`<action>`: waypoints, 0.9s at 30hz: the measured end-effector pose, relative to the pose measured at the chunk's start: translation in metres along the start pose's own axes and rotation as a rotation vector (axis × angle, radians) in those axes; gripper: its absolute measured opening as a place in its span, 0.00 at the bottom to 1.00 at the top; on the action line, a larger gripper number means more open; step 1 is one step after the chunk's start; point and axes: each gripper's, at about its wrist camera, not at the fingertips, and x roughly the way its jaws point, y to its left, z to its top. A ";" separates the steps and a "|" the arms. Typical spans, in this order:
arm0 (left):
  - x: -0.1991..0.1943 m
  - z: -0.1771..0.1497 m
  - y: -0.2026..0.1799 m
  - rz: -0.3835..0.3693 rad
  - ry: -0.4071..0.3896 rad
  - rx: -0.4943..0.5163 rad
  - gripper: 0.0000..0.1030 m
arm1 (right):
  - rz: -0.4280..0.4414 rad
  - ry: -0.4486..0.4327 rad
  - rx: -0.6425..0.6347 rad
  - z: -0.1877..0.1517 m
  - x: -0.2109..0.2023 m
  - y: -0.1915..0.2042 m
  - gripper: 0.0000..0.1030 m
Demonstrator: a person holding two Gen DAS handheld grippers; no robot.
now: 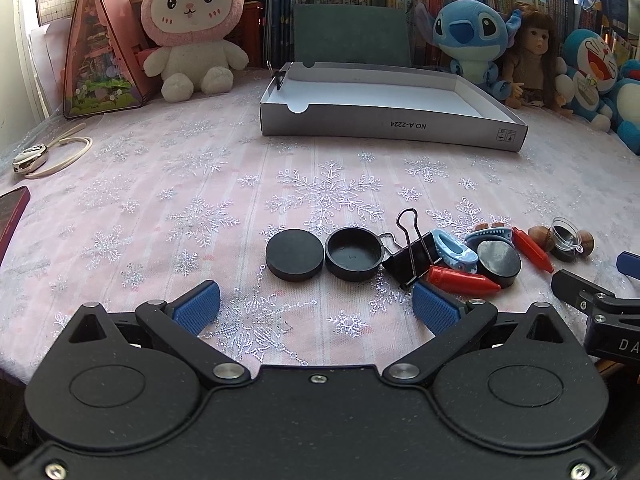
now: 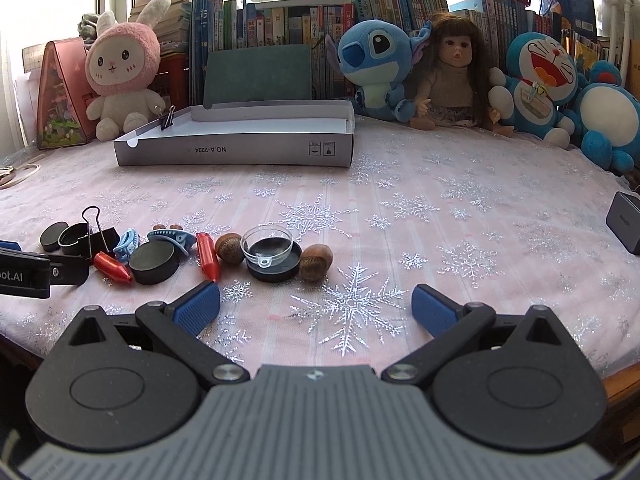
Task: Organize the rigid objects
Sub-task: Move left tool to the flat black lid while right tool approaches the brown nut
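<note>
A row of small rigid items lies on the pink snowflake cloth: a black disc [image 1: 294,254], a black cap [image 1: 353,253], a binder clip [image 1: 412,256], red crayon-like pieces [image 1: 462,281], blue hair clips [image 1: 456,250], walnuts [image 2: 316,263] and a clear lid on a black cap [image 2: 273,249]. A shallow white box [image 1: 384,126] stands behind, also in the right wrist view [image 2: 240,152], with a binder clip [image 2: 167,119] on its rim. My left gripper [image 1: 316,308] is open and empty just short of the discs. My right gripper [image 2: 316,306] is open and empty, right of the walnuts.
Plush toys and a doll [image 2: 456,76] line the back before a bookshelf. A pink triangular tin [image 1: 100,48] stands back left. A corded device [image 1: 30,160] and a dark red phone [image 1: 12,212] lie at left. A dark box [image 2: 626,222] sits at right.
</note>
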 end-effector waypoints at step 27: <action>-0.009 0.000 0.029 -0.005 -0.072 -0.029 0.42 | -0.019 -0.076 -0.124 0.012 -0.006 -0.006 0.45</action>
